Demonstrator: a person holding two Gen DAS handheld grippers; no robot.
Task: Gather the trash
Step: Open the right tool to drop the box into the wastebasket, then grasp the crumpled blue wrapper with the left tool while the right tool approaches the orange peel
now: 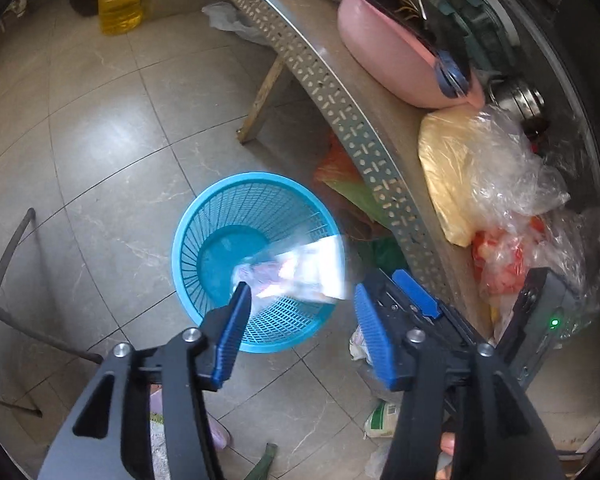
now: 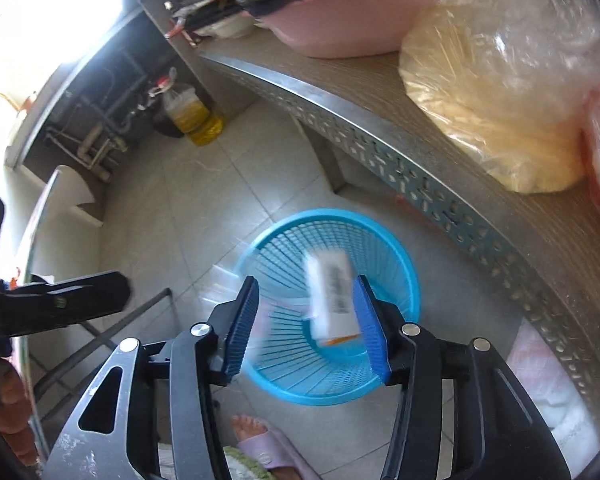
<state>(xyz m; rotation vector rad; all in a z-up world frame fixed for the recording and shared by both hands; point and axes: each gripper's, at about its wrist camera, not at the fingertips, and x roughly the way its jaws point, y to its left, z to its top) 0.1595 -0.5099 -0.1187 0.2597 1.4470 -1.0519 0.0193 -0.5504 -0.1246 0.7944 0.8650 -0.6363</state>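
The landmark is the blue basket [image 1: 256, 264], a slatted plastic bin standing on the grey tiled floor [image 1: 100, 140] just beside the perforated metal edge of the worktop [image 1: 356, 128].

In the left wrist view, the left hand-held gripper [image 1: 300, 312] points down over the near rim of the blue basket. Its blue-padded jaws stand well apart and press on nothing. A crumpled plastic wrapper [image 1: 296, 272], blurred, lies at the tip of the left pad over the basket's mouth; whether it touches that pad I cannot tell. To the right of the basket, on the worktop, sit a pink basin [image 1: 396, 52] and, nearer the camera, a clear bag of pale yellow stuff [image 1: 460, 168]. Far beyond the basket, on the floor, stands a jug of yellow oil [image 1: 121, 4].

In the right wrist view, the right hand-held gripper [image 2: 306, 320] also points down over the blue basket [image 2: 396, 360], jaws partly open. A small white carton [image 2: 332, 296] with dark print and an orange end hangs blurred between them, over the basket's inside, close against the right pad and clear of the left one; it does not look clamped. Below the basket, a foot in a lilac slipper [image 2: 268, 444] stands on the floor. Right of the basket, the yellow bag [image 2: 496, 92] rests on the worktop [image 2: 380, 92].
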